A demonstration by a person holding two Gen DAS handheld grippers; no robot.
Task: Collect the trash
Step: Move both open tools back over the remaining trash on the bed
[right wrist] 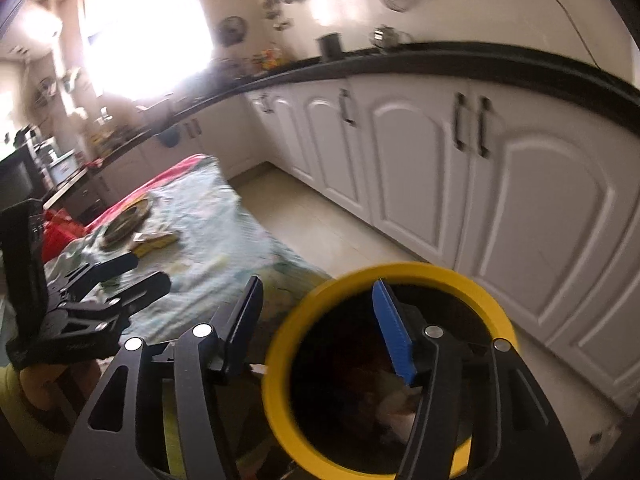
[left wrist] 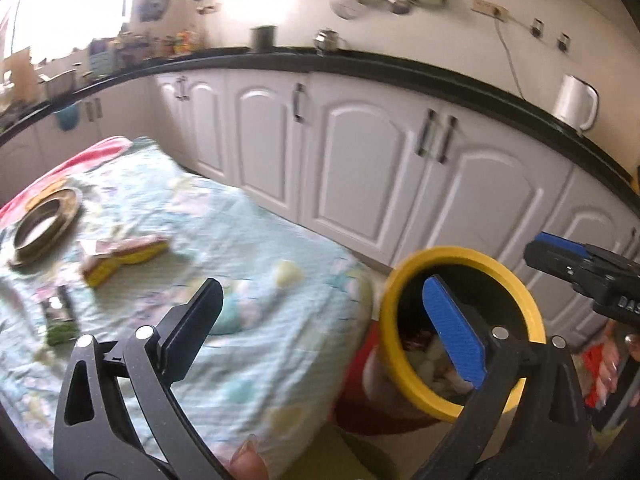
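A yellow-rimmed trash bin (left wrist: 460,328) stands beside the cloth-covered table (left wrist: 240,264), with crumpled scraps inside. My left gripper (left wrist: 324,328) is open and empty over the table's right edge, its blue finger in front of the bin's mouth. My right gripper (right wrist: 316,328) is open and empty, its right finger over the bin (right wrist: 392,372). On the table lie yellow sponge pieces (left wrist: 120,256), a small wrapper (left wrist: 60,308), green bits (left wrist: 62,334) and pale scraps (left wrist: 288,272). The right gripper shows at the right of the left wrist view (left wrist: 584,272); the left gripper shows at the left of the right wrist view (right wrist: 120,276).
A round metal dish (left wrist: 44,224) sits at the table's far left. White kitchen cabinets (left wrist: 360,160) under a black counter run behind, with a white kettle (left wrist: 576,102) on it. Tiled floor (right wrist: 328,232) lies between table and cabinets. A red bag (right wrist: 60,232) lies left.
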